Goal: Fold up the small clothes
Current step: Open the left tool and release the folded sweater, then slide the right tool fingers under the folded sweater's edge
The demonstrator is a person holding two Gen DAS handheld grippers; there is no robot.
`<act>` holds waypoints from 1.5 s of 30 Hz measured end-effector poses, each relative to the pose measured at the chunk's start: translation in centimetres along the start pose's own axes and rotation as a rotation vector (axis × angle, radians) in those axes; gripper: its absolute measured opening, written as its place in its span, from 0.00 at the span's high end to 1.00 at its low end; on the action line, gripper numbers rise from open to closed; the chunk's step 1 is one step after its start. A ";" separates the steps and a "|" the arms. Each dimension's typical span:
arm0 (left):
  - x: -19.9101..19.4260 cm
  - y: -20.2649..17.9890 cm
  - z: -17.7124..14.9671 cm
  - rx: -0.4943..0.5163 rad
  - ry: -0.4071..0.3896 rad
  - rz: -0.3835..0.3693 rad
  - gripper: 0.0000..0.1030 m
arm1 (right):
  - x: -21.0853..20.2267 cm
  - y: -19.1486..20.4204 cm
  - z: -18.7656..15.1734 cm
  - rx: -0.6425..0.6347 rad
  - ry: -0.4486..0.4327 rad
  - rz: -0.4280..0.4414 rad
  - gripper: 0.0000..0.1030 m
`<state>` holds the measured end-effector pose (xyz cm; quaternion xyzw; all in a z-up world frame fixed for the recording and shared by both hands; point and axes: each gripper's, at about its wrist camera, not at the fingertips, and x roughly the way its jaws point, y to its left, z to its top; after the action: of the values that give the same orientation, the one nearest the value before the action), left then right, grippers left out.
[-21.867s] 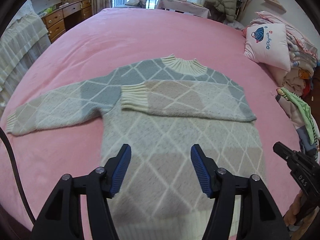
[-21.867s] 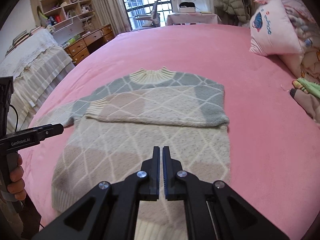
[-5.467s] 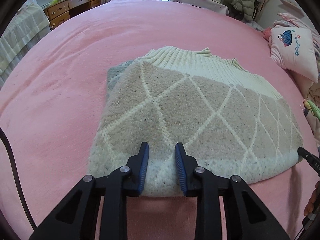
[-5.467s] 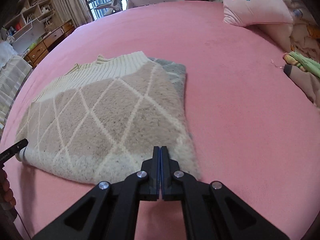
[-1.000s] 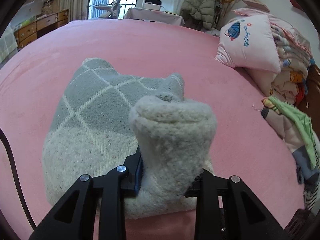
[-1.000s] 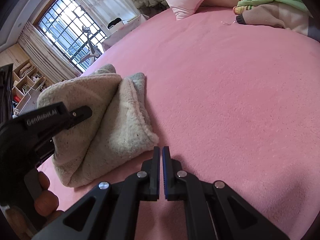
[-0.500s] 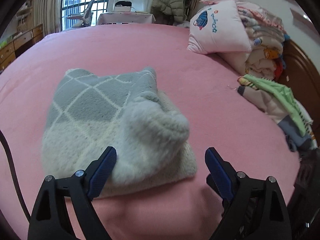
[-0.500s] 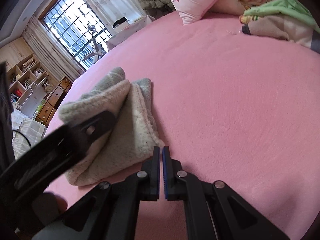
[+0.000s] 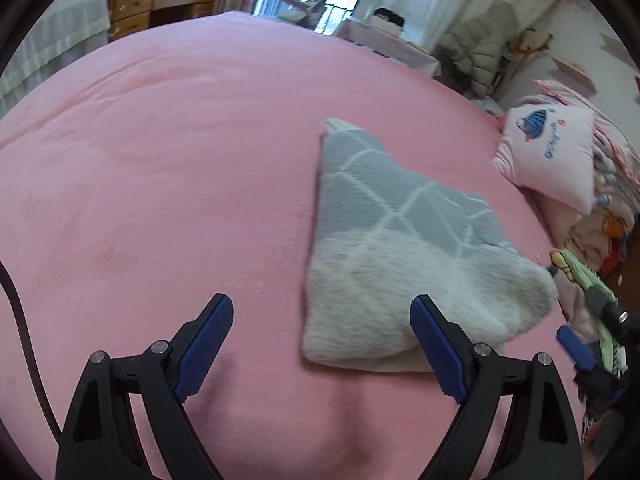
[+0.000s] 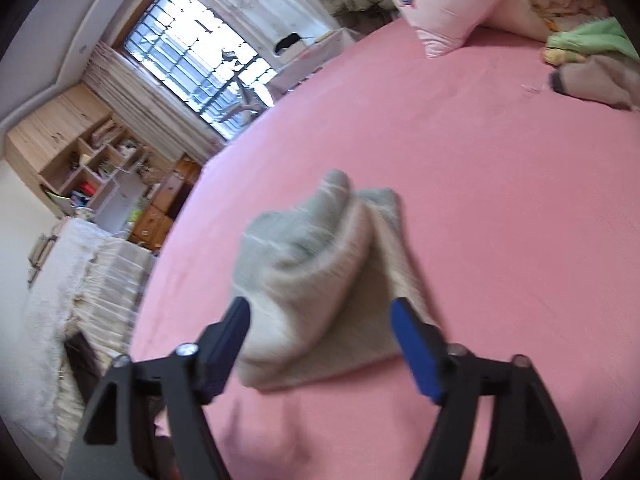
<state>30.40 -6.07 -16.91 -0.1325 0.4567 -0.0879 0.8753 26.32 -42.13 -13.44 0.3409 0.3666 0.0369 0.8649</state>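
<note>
**Sweater's folded and we've let go of it**

Quick update from the bed. Our left gripper [image 9: 322, 336] is spread wide with nothing between the pads. Half a second ago it sat right over the bundle, and a second ago it was clamped on the rolled edge, so that's a fresh release and a swing off to the side. The folded sweater [image 9: 404, 256] now sits at about 2 o'clock from the left fingers, with its near corner just past the right pad [image 9: 436, 356] and not touching it as far as we can tell.

Our right gripper [image 10: 320, 344] changed too. It was pinched closed on nothing for the last while, and now it's spread open with the sweater [image 10: 320, 280] dead ahead at 12 o'clock, near edge roughly level with the tips. This frame is smeared, so contact is hard to call.

What that means: we'd say the fold itself is done. The sweater is a compact, slightly lumpy packet on the pink bedspread [image 9: 160, 160], top layer bulging a bit. The right side opening up looks like either a tidy-up squeeze or a pick-up to move it, just our guess.

Pose-wise, the left gripper hangs low over bare blanket pointing toward the window, and the right one is tilted, rolled clockwise, angled down at the packet. Pillow [image 9: 548, 152] and the clothes pile [image 10: 592, 60] are well apart at 2 o'clock.
</note>
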 end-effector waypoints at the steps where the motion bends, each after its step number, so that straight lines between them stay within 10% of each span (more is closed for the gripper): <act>1: 0.3 0.5 0.0 -0.013 0.008 0.002 0.13 | 0.6 0.6 0.6 -0.014 0.015 -0.002 0.26; 9: 0.9 1.2 -0.3 0.019 0.035 0.005 0.13 | 8.6 2.2 4.1 -0.097 0.244 -0.180 0.29; 11: 1.5 0.5 0.3 0.030 0.041 0.003 0.13 | 8.9 2.0 4.3 -0.118 0.265 -0.199 0.60; 31: 3.5 -3.2 0.1 0.139 0.076 -0.006 0.13 | 4.8 -2.3 -0.5 -0.259 0.134 -0.324 0.92; 45: 9.4 -4.5 0.5 0.167 0.193 -0.026 0.00 | 7.6 -2.4 -1.4 -0.287 0.134 -0.396 0.91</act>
<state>35.99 -12.87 -22.57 -0.0558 0.5281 -0.1492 0.8341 30.45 -40.83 -20.23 0.1331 0.4739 -0.0590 0.8685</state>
